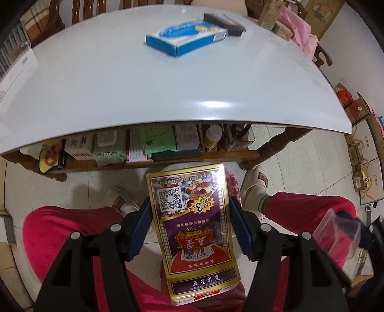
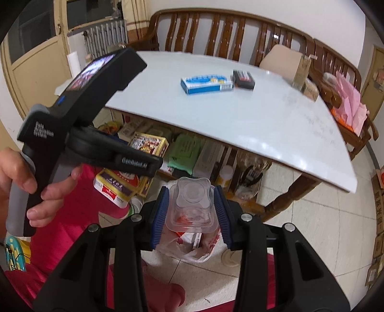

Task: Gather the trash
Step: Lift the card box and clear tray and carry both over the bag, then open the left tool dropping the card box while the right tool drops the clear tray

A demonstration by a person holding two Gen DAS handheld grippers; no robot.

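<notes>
Wooden benches ring a pale table (image 2: 264, 124) that carries only two items, a blue box (image 1: 186, 36) and a small black box (image 1: 225, 22) touching its far end, both well ahead of either gripper.

Below the table edge, over the person's red-trousered lap, the left gripper (image 1: 189, 228) holds a gold-edged playing-card packet (image 1: 192, 225) by its two long sides, jaws set wide enough to span it. The right gripper (image 2: 189, 213) is closed narrower on a clear plastic blister shell (image 2: 192, 201), pads pressed to its flanks. Directly beneath that shell, on the tiled floor, a white plastic bag (image 2: 199, 249) with red print stands open, with scraps already inside it.

By my reading the job is past its middle: two pieces are lifted and seem poised over the bag, not yet dropped, and the two boxes on the table look like what remains to fetch. Whether those boxes count as trash I cannot tell. Clutter on the shelf (image 1: 216, 156) under the table seems stored, not discarded.
</notes>
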